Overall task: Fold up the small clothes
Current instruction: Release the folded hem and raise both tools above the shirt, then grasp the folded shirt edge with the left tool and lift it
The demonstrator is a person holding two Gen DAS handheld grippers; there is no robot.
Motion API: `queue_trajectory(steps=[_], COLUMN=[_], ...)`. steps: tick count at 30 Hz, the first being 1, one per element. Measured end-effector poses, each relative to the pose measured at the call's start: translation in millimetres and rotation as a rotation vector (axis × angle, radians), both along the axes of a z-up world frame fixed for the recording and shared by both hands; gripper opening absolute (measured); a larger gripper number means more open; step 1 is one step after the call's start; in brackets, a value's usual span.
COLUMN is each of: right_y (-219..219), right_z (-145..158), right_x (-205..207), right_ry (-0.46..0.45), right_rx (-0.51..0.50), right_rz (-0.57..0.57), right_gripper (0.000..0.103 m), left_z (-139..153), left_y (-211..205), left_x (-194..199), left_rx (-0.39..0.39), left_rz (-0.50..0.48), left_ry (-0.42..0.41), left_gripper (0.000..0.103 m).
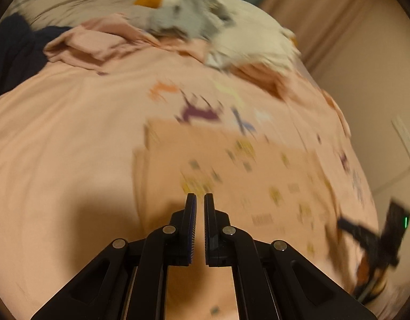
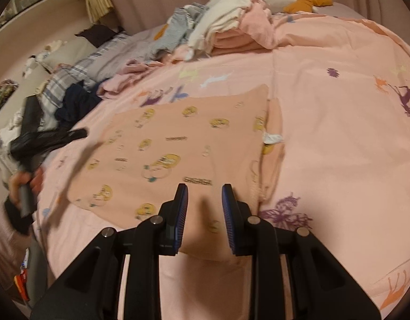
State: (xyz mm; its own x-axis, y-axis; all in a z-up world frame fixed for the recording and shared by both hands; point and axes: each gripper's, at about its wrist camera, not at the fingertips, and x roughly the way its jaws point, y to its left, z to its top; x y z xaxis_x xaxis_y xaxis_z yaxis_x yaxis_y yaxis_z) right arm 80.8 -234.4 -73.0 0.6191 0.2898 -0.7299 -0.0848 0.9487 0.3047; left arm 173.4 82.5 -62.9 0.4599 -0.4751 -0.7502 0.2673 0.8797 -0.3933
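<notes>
A small pink garment printed with yellow cartoon figures lies flat on the pink bed cover, partly folded, with a white label at its right edge. It also shows, blurred, in the left wrist view. My right gripper is open and empty, just above the garment's near edge. My left gripper is nearly shut with a thin gap and holds nothing, hovering over the garment's near left part. The left gripper also shows at the left of the right wrist view.
A pile of clothes in pink, cream and grey lies at the far side of the bed. A plush duck rests on it. Dark navy clothes and a plaid pillow sit at the left. The bed cover spreads to the right.
</notes>
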Motion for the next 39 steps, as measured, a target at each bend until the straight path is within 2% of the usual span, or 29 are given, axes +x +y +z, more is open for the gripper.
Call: queue_trajectory(steps=[5, 9, 12, 16, 17, 18, 19, 20, 21, 26, 35, 39], right_y=[-11, -16, -21, -22, -22, -22, -20, -20, -20, -11, 12, 27], right_z=[-16, -27, -25, -11, -8, -5, -4, -1, 1, 11, 11, 7], right_x=[-9, -20, -30, -48, -52, -55, -56, -58, -59, -59, -37, -24], right_ry=[0.071, 0.118, 0.12, 0.081, 0.07, 0.061, 0.056, 0.05, 0.044, 0.016, 0.012, 0.021], right_rx=[-0.081, -0.114, -0.086, -0.063, -0.06, -0.054, -0.048, -0.04, -0.033, -0.006, 0.087, 0.089], right_rz=[-0.057, -0.077, -0.086, -0.086, -0.087, -0.087, -0.088, -0.09, -0.089, -0.073, -0.014, 0.022], right_gripper=[0.024, 0.025, 0.026, 0.039, 0.041, 0.041, 0.043, 0.045, 0.046, 0.049, 0.05, 0.05], left_z=[-28, -32, -29, -22, -23, -23, -24, -25, -25, -27, -51, -56], left_y=[-14, -2, 10, 29, 33, 38, 41, 47, 51, 58, 47, 45], left_x=[-38, -51, -62, -74, -75, -74, -74, -72, -72, -54, 6, 29], left_rx=[0.083, 0.052, 0.045, 0.015, 0.013, 0.006, -0.001, -0.014, -0.03, -0.103, -0.375, -0.453], left_rz=[-0.066, -0.04, 0.001, 0.061, 0.079, 0.099, 0.117, 0.146, 0.169, 0.179, 0.114, 0.128], left_ry=[0.021, 0.048, 0.059, 0.061, 0.068, 0.075, 0.079, 0.082, 0.08, 0.113, 0.265, 0.283], left_gripper=[0.0, 0.0, 0.0, 0.001, 0.006, 0.025, 0.053, 0.064, 0.069, 0.069, 0.069, 0.069])
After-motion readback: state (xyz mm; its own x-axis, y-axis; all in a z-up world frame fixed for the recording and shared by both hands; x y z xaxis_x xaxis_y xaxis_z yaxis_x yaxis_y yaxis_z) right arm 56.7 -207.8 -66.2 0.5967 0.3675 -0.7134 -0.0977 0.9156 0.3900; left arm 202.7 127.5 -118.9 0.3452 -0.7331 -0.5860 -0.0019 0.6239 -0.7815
